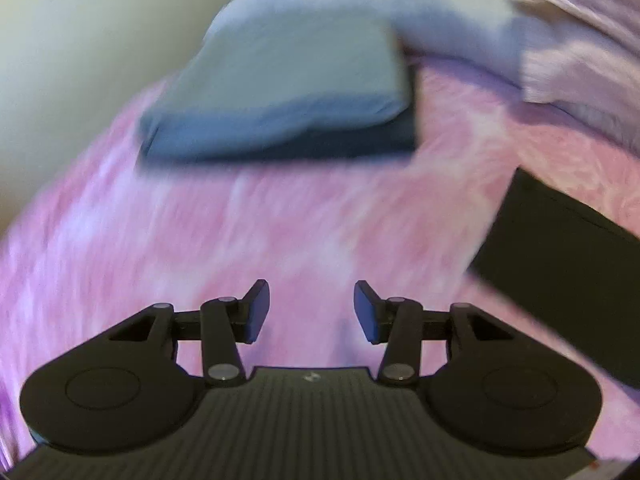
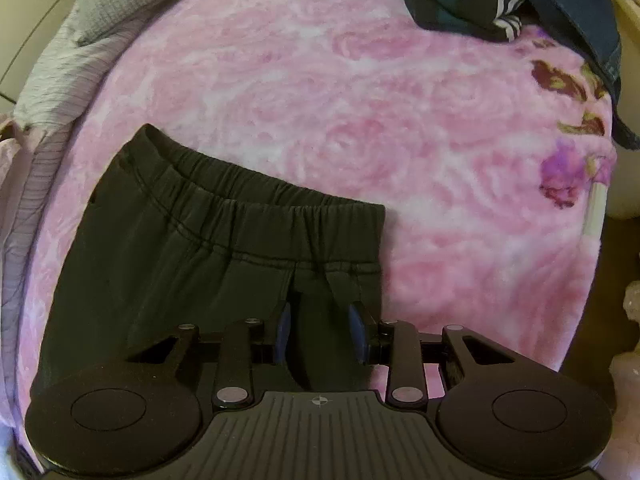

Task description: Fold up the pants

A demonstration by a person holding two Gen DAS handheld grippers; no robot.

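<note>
Flat on pink blanket [image 2: 400,100], black pants [image 2: 192,240], waistband far, right hand-held gripper [image 2: 320,332] clamped on fabric, left hand-held gripper [image 1: 310,312] apart.

pants [image 2: 192,248] lie near-left on the blanket [image 2: 360,100], clothes pile [image 2: 472,4] sits far right, pillow [image 1: 280,92] far off

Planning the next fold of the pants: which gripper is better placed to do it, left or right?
Right. The right gripper already has its jaws around a bunched fold of the pants near the waistband. The left gripper is open over bare blanket, holding nothing, with the pants only at its view's edge.
</note>
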